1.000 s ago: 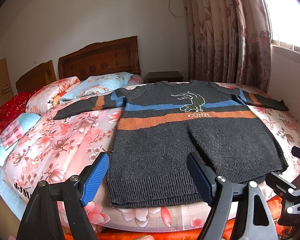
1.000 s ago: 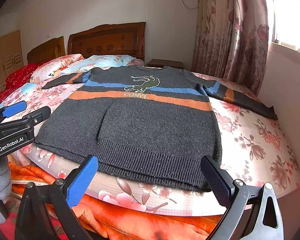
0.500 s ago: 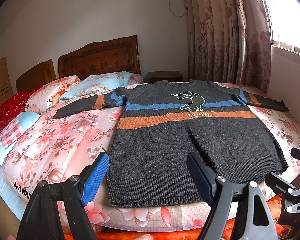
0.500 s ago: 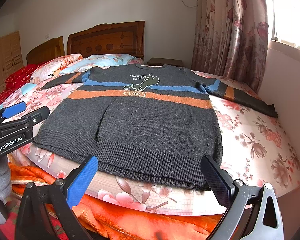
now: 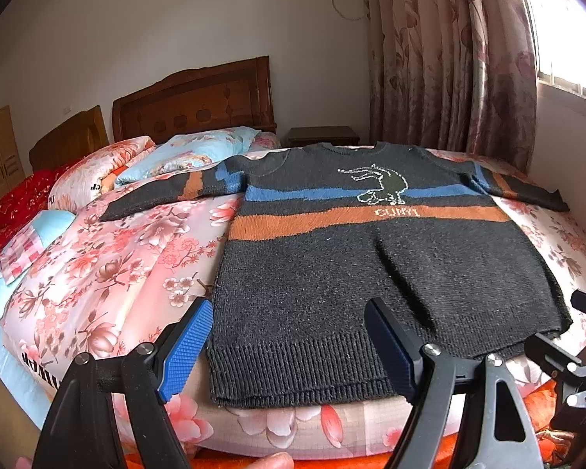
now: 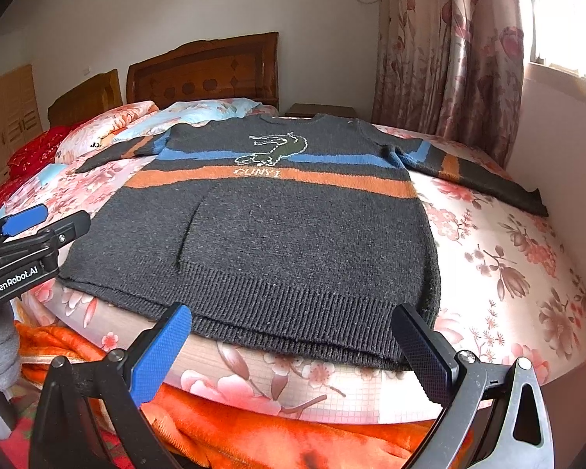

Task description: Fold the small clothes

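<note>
Flat on bed (image 5: pixel 109 273): sweater (image 5: pixel 371 273), sleeves out. L tongs (image 5: pixel 293 346) & R tongs (image 6: pixel 297 346) spread, empty.

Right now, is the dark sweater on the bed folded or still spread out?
Spread out. The sweater lies flat on the bed, front up, both sleeves stretched sideways, hem unfolded at the near edge. Nothing is folded yet.

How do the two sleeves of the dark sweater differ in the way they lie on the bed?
The sweater's left-side sleeve reaches toward the pillows and lies fully on the floral bedspread. The right-side sleeve points toward the wall under the window, and its cuff comes close to the bed's edge. In the right wrist view the right-side sleeve slants down from the shoulder, while the other lies more level. Both are spread out flat, unfolded, with blue and orange bands.
</note>
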`<action>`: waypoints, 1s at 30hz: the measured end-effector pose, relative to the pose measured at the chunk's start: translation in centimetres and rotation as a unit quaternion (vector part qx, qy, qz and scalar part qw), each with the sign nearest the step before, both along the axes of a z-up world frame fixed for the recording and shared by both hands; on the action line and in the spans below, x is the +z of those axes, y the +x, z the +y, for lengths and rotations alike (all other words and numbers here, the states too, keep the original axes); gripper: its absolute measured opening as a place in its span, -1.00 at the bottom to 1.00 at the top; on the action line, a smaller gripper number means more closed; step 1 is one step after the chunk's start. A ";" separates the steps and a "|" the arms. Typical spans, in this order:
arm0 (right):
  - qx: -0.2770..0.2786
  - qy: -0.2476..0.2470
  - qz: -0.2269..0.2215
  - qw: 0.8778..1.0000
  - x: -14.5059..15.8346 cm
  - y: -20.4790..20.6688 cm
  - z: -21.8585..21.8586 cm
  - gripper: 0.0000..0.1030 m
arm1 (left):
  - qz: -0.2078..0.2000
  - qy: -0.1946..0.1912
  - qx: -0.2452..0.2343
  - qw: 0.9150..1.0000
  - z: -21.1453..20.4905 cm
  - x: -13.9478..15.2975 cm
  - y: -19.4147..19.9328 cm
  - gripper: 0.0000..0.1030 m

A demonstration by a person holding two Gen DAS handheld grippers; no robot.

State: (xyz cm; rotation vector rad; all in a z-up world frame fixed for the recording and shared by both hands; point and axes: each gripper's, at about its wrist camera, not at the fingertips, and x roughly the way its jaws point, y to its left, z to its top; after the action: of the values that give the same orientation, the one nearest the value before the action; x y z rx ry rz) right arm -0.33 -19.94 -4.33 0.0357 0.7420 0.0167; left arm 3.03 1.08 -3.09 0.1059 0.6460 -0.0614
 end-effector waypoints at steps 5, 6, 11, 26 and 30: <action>-0.004 0.003 0.007 1.000 -0.2 1.8 -1.0 1.00 | 0.009 0.020 -0.010 1.000 -0.5 -0.1 2.3 0.58; -0.006 0.008 0.009 1.000 -0.2 2.3 -1.4 1.00 | 0.012 0.022 -0.013 1.000 -0.6 -0.1 2.7 0.58; -0.043 0.068 0.029 0.996 0.0 6.5 -6.4 1.00 | 0.041 0.023 -0.037 0.998 -2.4 0.1 8.4 0.58; -0.290 0.227 0.039 0.929 -3.1 19.3 -29.4 1.00 | 0.114 0.003 0.000 0.993 -5.3 -4.0 27.2 0.56; -0.316 0.244 0.001 0.917 -3.3 21.4 -33.1 1.00 | 0.129 -0.033 0.006 0.991 -4.4 -4.6 28.4 0.60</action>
State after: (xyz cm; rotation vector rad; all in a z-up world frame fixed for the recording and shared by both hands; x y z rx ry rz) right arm 21.06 -53.07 -7.67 0.7527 0.6860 -0.4188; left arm 31.46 -3.29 -7.70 0.0309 0.9016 -0.0856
